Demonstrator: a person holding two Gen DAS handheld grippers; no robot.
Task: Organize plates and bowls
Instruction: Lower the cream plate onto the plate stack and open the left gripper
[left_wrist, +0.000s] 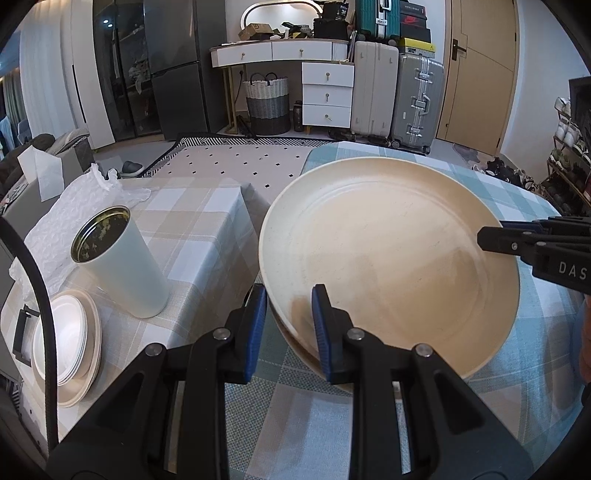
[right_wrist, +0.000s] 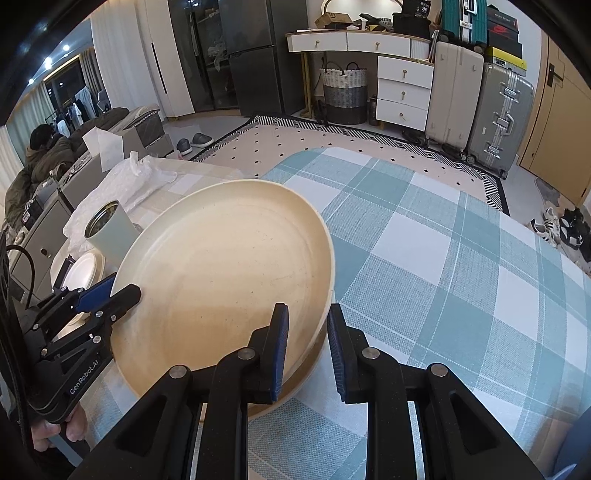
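A large cream plate (left_wrist: 388, 251) (right_wrist: 221, 266) hangs tilted over the blue checked tablecloth (right_wrist: 443, 258). My left gripper (left_wrist: 290, 325) is shut on its left rim, one blue pad inside the plate and one outside. On the opposite rim my right gripper (right_wrist: 308, 343) is shut the same way. Each gripper also shows in the other's view: the right gripper (left_wrist: 495, 240), the left gripper (right_wrist: 110, 295). The rim of a second cream plate (left_wrist: 295, 347) (right_wrist: 306, 369) shows just beneath the held one; whether the two touch I cannot tell.
On the beige checked cloth (left_wrist: 192, 229) to the left lie a stack of small white plates (left_wrist: 74, 339) (right_wrist: 85, 269), a pale green tumbler (left_wrist: 122, 266) (right_wrist: 107, 232) and crumpled white wrap (left_wrist: 74, 206). A gap separates the two tables.
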